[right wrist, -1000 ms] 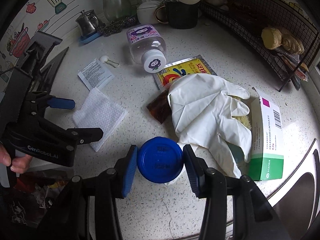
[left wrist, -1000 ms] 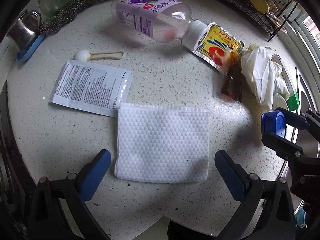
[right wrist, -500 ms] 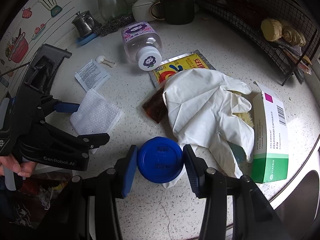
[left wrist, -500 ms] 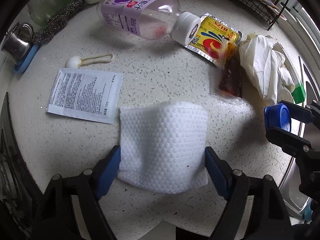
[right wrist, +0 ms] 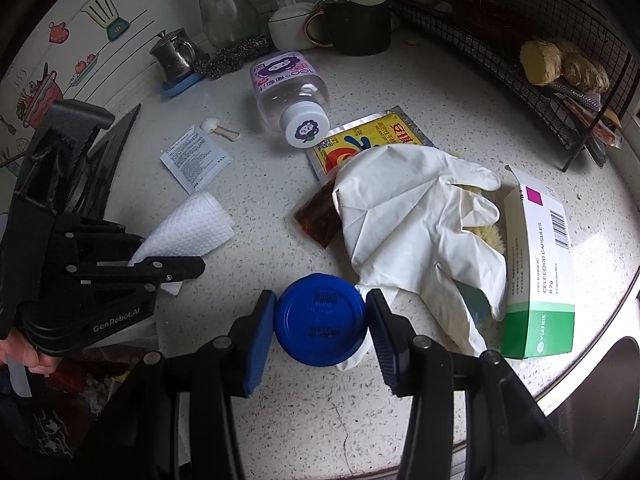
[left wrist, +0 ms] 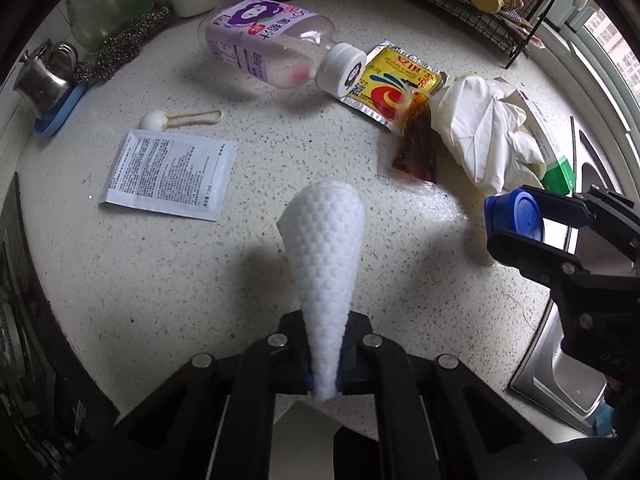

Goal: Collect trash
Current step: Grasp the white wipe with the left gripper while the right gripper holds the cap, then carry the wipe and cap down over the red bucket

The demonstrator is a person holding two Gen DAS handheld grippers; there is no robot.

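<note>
Counter: white speckled stone countertop (left wrist: 168, 280), a hairline crack near its front edge; steel sink (left wrist: 560, 376) at the right.
Wall: cartoon kitchen decals (right wrist: 100, 12).
Left gripper (left wrist: 325, 376): jaws together, pinching a white embossed wipe (left wrist: 324, 248) that fans out above the counter.
Right gripper (right wrist: 320, 320): pads clamped on a blue round lid (right wrist: 320, 320).
Loose trash: clear juice bottle (left wrist: 272, 48) on its side; yellow sauce packet (left wrist: 396, 84); brown sachet (left wrist: 416, 148); white glove (right wrist: 412, 232); printed sachet (left wrist: 172, 172); medicine box (right wrist: 536, 264).
Back row: steel jug (right wrist: 172, 54), scouring pad (right wrist: 236, 58), dark mug (right wrist: 360, 26), wire rack (right wrist: 560, 52).
Obscured: something yellowish under the glove, unidentifiable; bin contents at lower left too dark to read.
</note>
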